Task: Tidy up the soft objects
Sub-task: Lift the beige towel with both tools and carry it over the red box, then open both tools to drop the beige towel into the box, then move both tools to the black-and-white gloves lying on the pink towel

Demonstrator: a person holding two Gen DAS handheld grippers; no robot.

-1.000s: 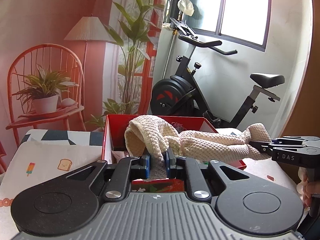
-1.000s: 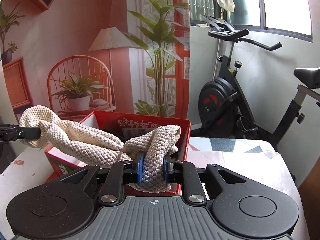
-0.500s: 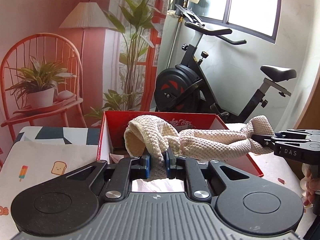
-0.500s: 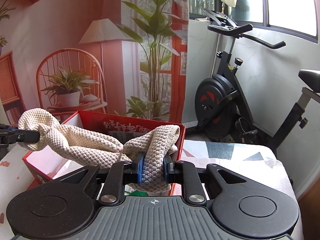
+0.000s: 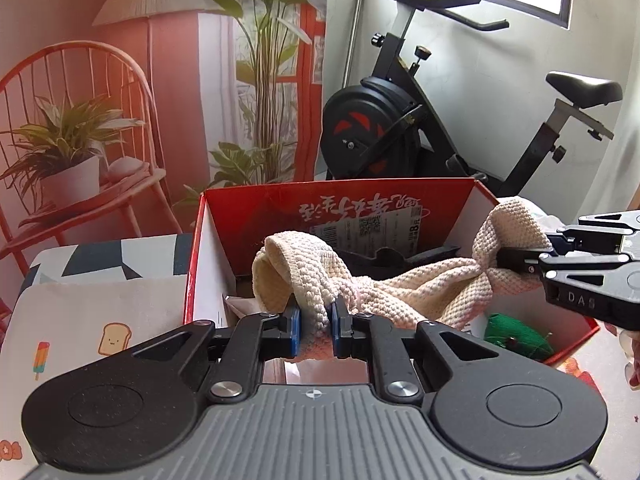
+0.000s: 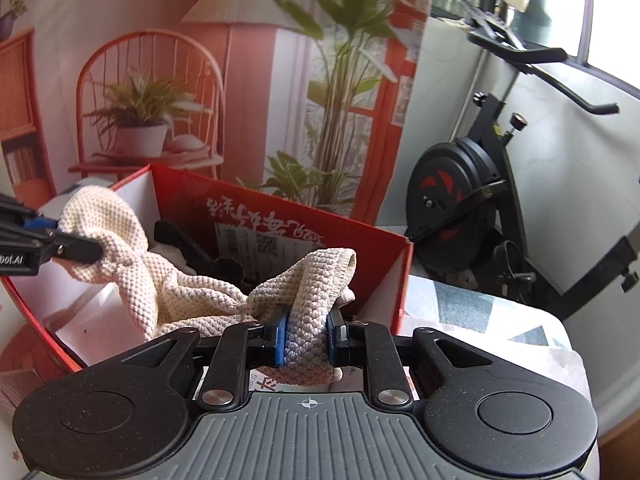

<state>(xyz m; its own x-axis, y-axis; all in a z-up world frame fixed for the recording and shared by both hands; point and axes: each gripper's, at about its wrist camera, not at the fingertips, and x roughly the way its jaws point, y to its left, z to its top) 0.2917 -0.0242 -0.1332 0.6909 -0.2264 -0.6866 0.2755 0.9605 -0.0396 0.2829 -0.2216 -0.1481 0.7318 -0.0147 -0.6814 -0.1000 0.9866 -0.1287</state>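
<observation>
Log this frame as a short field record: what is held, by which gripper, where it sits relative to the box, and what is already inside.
held item: cream knitted cloth
left gripper: shut on one end of the cloth
right gripper: shut on the other end
cloth shape: twisted, slung between both grippers, sagging in the middle
position: over the open red box
box contents: green soft item, a dark object, white material
box support: patterned cover
</observation>
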